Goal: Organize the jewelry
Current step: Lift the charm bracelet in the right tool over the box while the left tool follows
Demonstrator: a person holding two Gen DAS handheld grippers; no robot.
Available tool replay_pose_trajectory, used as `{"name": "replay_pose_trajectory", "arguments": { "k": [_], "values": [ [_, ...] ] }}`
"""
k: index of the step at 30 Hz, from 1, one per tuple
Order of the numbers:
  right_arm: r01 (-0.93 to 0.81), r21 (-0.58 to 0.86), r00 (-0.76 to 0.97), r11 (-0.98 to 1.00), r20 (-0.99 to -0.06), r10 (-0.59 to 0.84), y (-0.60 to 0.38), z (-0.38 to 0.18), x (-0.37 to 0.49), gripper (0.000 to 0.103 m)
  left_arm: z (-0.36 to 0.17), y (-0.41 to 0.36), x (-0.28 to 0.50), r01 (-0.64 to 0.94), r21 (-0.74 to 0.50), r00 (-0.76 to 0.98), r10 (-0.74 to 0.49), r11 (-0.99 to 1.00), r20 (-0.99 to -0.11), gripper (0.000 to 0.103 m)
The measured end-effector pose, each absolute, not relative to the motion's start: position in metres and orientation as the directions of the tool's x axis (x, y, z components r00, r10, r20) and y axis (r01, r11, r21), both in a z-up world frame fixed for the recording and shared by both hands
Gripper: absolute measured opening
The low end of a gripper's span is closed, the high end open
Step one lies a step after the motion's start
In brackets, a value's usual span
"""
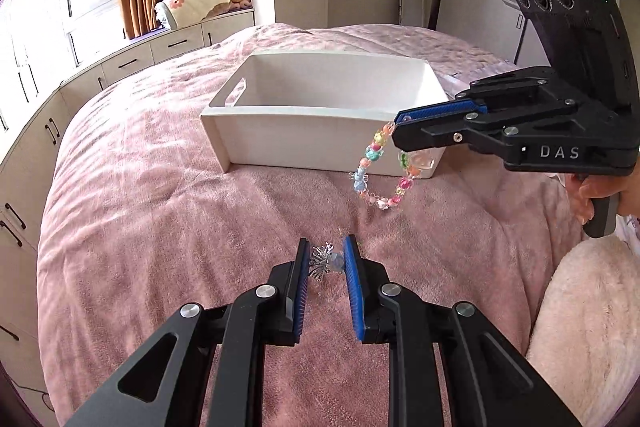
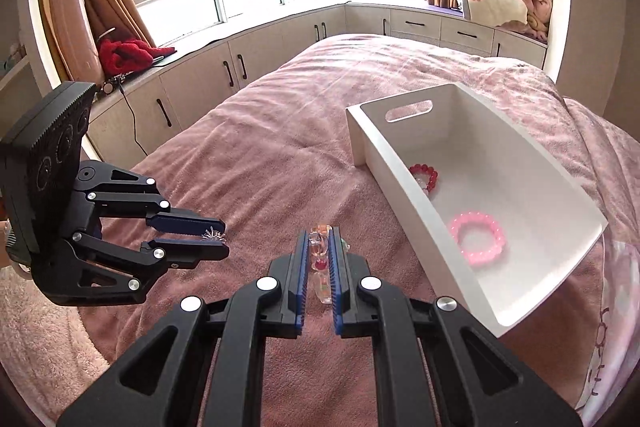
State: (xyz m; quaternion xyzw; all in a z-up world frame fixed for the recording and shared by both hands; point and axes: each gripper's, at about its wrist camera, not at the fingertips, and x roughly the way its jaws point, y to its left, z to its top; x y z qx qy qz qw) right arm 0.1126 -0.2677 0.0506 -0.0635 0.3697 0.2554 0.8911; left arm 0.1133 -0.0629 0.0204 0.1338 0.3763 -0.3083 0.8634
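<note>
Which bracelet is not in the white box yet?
The multicoloured beaded bracelet, dangling from the right tool; the red beaded bracelet and pink beaded bracelet lie inside.

My left gripper [image 1: 325,261] and right gripper [image 2: 319,255] are matte black linkages with silver screws and ribbed blue pads; the right one's side reads "DAS" in white, under a three-lens camera block.

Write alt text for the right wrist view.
The right gripper pinches a beaded bracelet above a pink bedspread, beside a white box holding a pink bracelet and a red one. At left, the left gripper clamps a small silver ornament.
</note>
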Motion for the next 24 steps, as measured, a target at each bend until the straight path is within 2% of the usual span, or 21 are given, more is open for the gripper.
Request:
{"name": "replay_pose_trajectory", "arguments": {
  "k": [11,15,24],
  "values": [
    [-0.486,0.007,0.720,0.874,-0.564,0.405,-0.299,0.148,0.102,0.010,0.077,-0.069,0.132,0.622,0.091,0.595,-0.394,0.778,-0.701,0.022],
    [-0.464,-0.019,0.755,0.886,-0.532,0.384,-0.313,0.174,0.105,0.010,0.096,-0.083,0.149,0.614,0.127,0.616,-0.372,0.779,-0.695,0.022],
    [-0.410,-0.046,0.808,0.911,-0.482,0.339,-0.354,0.209,0.125,0.010,0.135,-0.128,0.195,0.623,0.123,0.626,-0.399,0.773,-0.670,0.022]
  ]
}}
